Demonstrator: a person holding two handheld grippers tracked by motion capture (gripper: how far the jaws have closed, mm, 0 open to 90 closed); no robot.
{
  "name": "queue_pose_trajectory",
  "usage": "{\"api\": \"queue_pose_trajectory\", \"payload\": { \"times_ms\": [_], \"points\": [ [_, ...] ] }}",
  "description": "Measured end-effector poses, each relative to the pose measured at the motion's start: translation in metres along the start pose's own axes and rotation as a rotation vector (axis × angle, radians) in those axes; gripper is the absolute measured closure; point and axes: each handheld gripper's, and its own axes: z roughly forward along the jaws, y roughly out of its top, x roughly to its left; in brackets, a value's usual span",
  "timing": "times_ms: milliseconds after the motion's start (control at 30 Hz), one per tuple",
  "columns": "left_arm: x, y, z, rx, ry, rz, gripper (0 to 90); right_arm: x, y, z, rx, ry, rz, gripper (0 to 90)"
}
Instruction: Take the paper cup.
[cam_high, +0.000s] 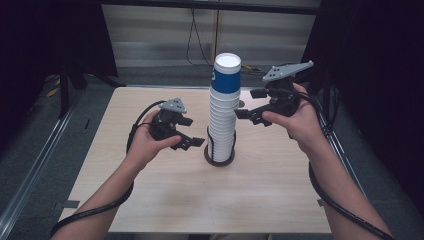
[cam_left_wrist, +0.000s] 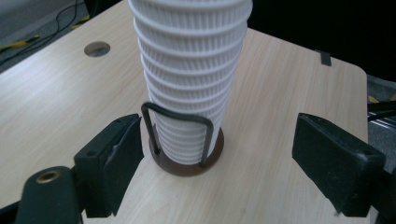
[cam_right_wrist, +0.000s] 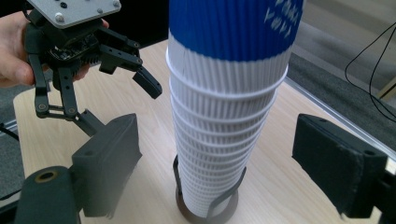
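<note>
Cup stack btwn 2 open tongs, left tongs low, right tongs higher

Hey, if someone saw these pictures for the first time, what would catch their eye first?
The tall stack of cups, white ribbed ones topped by a blue one, stands upside down in a round wire holder mid-table. The left tool sits open near its base, and the right tool is open beside the upper cups, neither touching.

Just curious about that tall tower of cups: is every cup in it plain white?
No: the top cup of the stack of cups has a blue band, plainly seen in the high view, while those beneath are white.
</note>
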Motion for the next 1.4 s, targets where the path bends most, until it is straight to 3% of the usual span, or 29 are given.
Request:
{"api": "queue_pose_trajectory", "payload": {
  "times_ms": [133, 233, 567, 733, 967, 1233, 1400],
  "points": [
    [0.000, 0.012, 0.000, -0.009, -0.003, 0.009, 16.1, -0.002, 0.006, 0.000, -0.008, -0.002, 0.004, 14.3],
    [0.001, 0.021, 0.000, -0.023, -0.032, 0.005, 15.9, -0.003, 0.011, -0.001, -0.023, -0.001, 0.014, 14.3],
    [0.001, 0.049, 0.002, -0.021, 0.028, 0.056, 15.8, -0.006, 0.030, -0.003, -0.066, -0.013, 0.035, 13.9],
    [0.002, 0.059, 0.003, -0.039, 0.024, 0.075, 15.8, -0.006, 0.040, 0.001, -0.076, -0.019, 0.030, 13.9],
    [0.005, 0.070, 0.005, -0.087, 0.022, 0.052, 15.8, -0.007, 0.044, 0.011, -0.069, -0.015, 0.040, 13.5],
    [0.007, 0.076, 0.010, -0.107, 0.036, 0.067, 15.6, -0.003, 0.052, 0.020, -0.072, -0.018, 0.034, 13.6],
    [0.007, 0.078, 0.014, -0.151, 0.046, 0.039, 15.4, -0.001, 0.055, 0.025, -0.076, -0.028, 0.032, 14.5]
  ]
}}
